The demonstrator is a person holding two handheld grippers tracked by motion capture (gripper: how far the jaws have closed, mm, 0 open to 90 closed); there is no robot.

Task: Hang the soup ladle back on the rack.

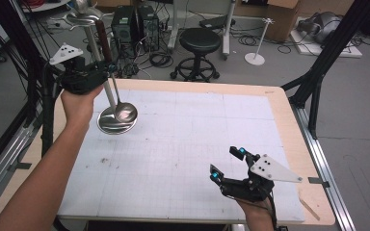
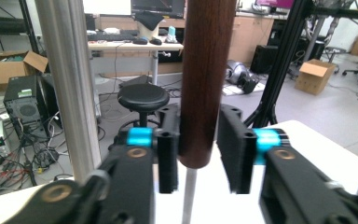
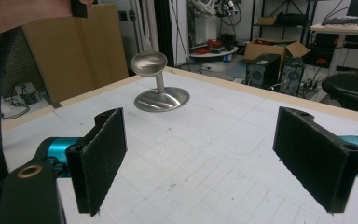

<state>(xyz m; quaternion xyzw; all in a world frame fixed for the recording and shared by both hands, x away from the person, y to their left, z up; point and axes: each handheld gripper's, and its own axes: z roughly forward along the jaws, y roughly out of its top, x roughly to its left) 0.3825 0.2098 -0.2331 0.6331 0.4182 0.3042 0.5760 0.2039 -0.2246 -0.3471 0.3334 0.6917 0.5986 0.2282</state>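
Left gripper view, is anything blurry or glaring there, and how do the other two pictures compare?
Left gripper view: the brown handle between the jaws and the steel pole are soft, too close to focus; the room behind is sharper. Right gripper view: the jaw pads blur slightly, and the ladle bowl and stand base show bright reflections. High view: even lighting, soft shadows, mild glare on the stand base.
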